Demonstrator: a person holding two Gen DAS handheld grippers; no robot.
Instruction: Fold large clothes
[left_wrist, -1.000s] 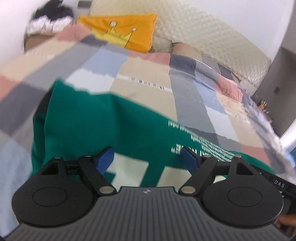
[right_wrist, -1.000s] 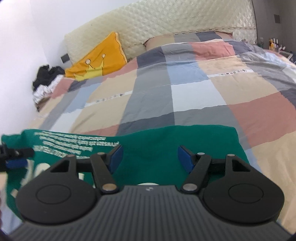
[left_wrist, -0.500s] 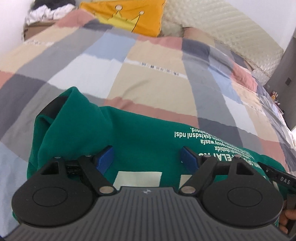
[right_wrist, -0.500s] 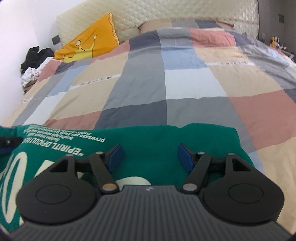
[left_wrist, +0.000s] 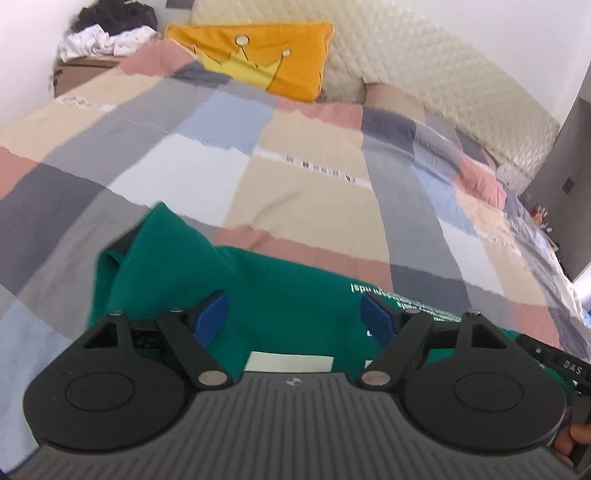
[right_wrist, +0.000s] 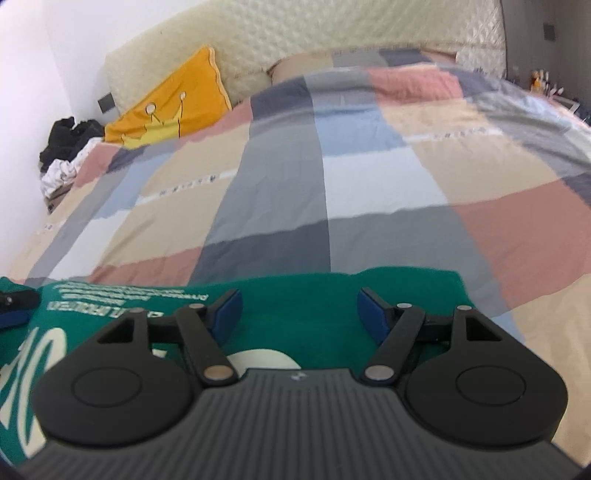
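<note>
Green garment (left_wrist: 288, 295) — soft, rumpled, on patchwork quilt (left_wrist: 314, 184)

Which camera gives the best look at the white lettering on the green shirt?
The right wrist view. There the white lettering on the green shirt runs in several lines with big characters beside them. The left wrist view catches only a short blurred strip of it beside that gripper's finger.
</note>
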